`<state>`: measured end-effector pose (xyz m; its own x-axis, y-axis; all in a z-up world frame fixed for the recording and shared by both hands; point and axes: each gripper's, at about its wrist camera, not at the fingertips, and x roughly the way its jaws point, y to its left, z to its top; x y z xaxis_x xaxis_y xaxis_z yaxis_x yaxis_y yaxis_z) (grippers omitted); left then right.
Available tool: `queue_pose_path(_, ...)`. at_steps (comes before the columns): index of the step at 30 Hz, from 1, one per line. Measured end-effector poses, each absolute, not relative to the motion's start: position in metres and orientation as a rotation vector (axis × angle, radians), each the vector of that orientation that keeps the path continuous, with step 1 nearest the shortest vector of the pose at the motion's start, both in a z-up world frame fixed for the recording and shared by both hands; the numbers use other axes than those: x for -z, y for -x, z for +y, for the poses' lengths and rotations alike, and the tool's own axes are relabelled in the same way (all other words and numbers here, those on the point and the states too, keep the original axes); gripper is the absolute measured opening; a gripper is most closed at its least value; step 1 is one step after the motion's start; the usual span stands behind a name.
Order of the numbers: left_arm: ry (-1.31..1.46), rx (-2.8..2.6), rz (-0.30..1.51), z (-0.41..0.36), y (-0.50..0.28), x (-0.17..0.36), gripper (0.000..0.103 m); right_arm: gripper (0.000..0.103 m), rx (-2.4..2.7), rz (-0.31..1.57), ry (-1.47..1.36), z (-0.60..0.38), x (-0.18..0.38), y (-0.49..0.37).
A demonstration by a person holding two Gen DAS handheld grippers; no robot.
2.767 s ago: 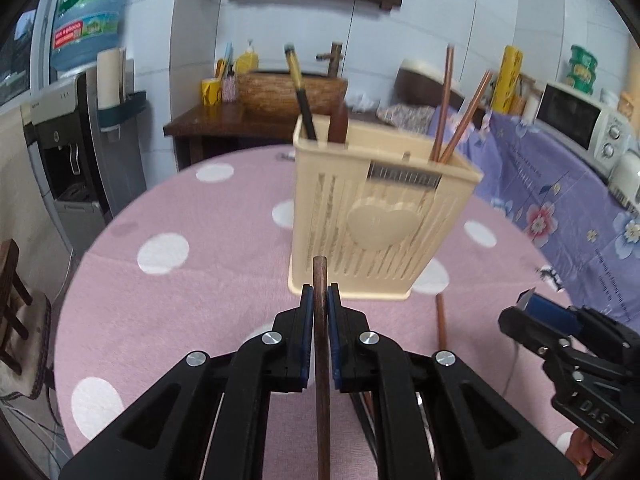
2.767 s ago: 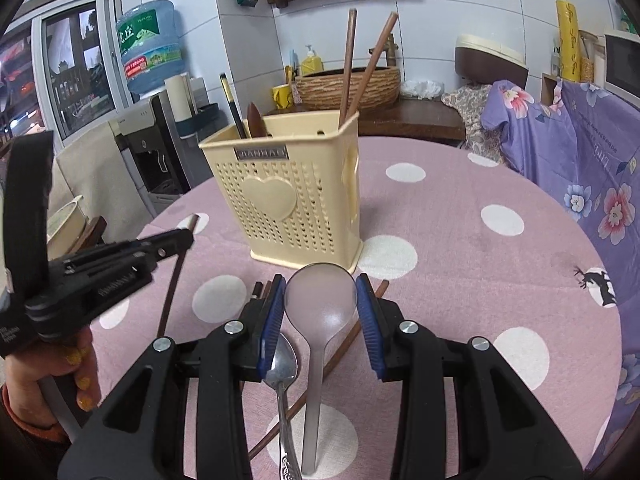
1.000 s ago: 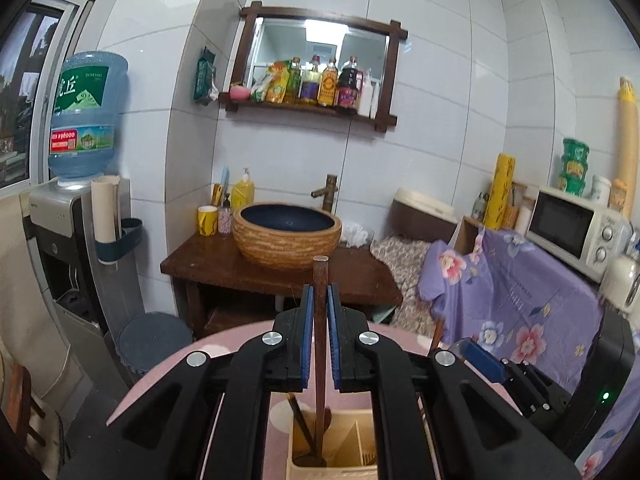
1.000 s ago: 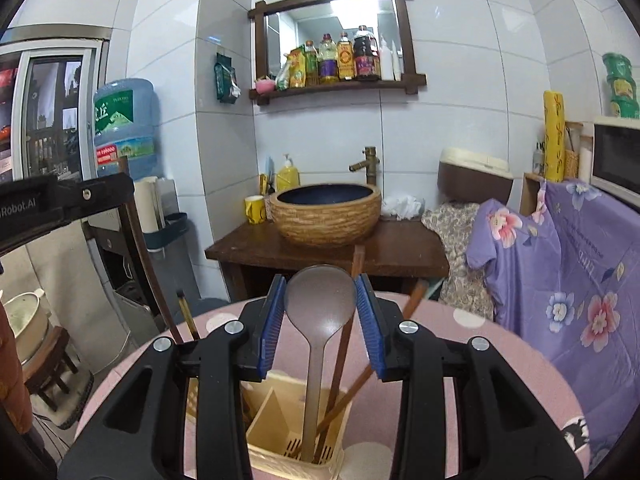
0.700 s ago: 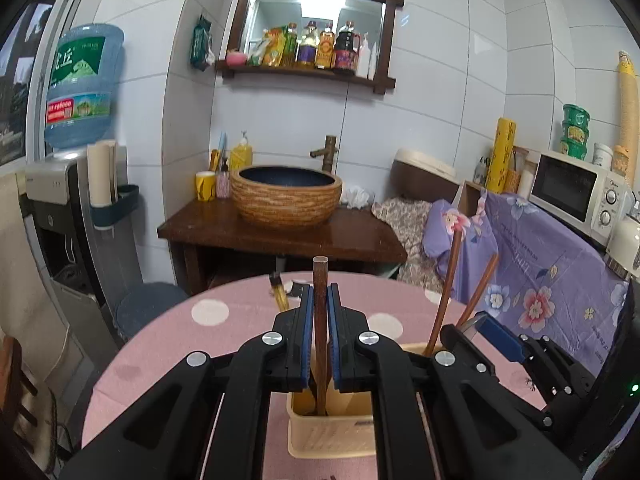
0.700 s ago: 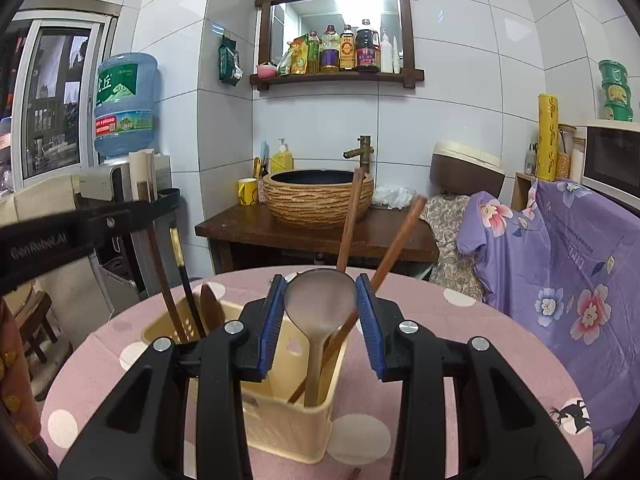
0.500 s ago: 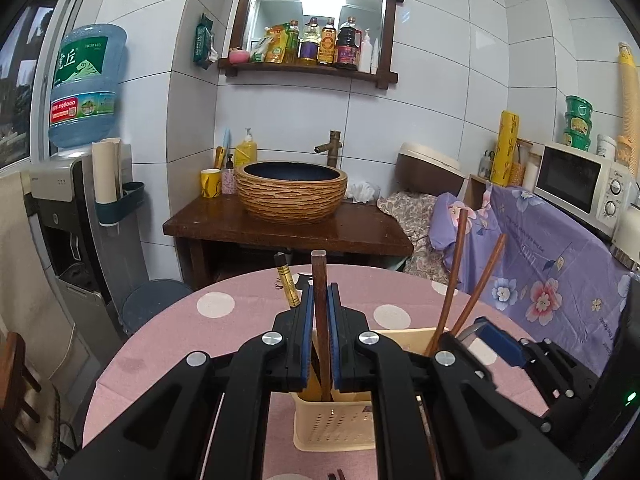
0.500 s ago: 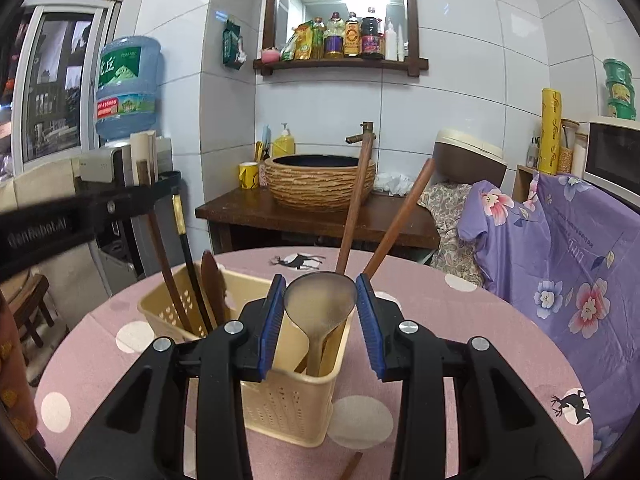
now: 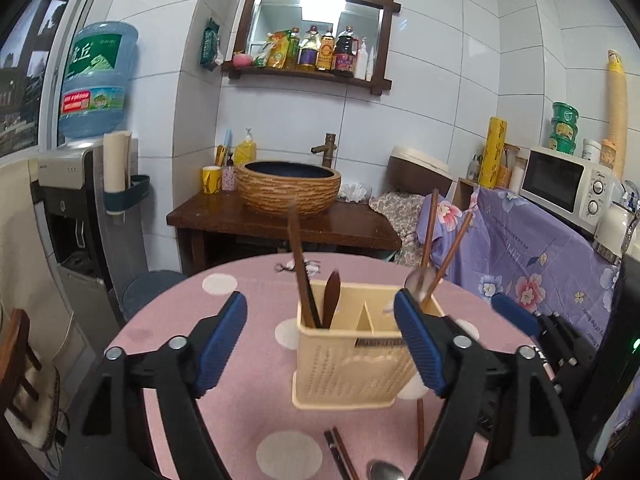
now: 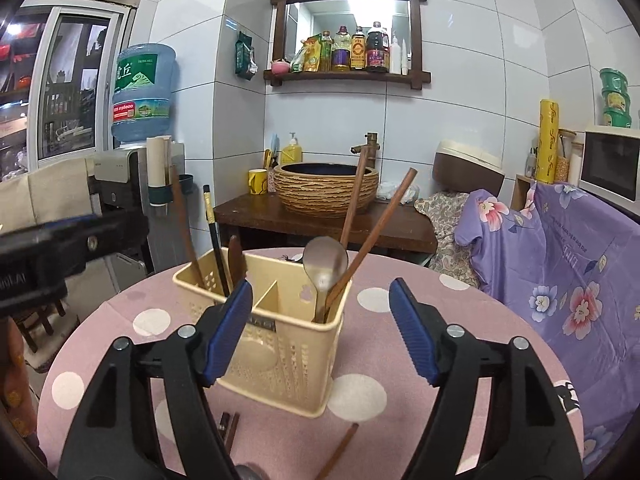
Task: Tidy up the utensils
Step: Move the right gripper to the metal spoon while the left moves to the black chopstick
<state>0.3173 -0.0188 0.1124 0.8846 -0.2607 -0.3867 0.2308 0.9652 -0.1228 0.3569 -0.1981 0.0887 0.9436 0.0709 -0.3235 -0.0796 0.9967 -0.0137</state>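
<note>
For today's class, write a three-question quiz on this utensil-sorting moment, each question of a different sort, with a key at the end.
1. True or false: the right hand-held gripper is shut on the translucent spoon.
2. Multiple choice: where does the translucent spoon stand? A) flat on the pink tablecloth B) upright in the beige utensil caddy, beside two wooden chopsticks C) in the woven basin.
3. Fill in: the left hand-held gripper has its jaws ____.

Key
1. False: its jaws are open and empty.
2. B.
3. Open, with nothing between them.
</note>
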Motion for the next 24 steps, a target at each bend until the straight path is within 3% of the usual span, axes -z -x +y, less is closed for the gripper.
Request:
queue_pose_path(5,0.087,0.239,0.505,-0.010,-0.304,-0.079,0.084,0.072,-0.106,0.428,0.003,-0.209,-0.077,-0.332)
queue_pose_path(16,0.111,0.208,0.687,0.001,-0.283,-0.006,0.085,0.072,-0.091,0.699,-0.078,-0.232,0.002,-0.302)
queue_pose_path(24,0.087,0.230,0.762,-0.008,-0.281,0.021,0.066,0.064,-0.109,0.780,-0.084,-0.232,0.031,-0.302)
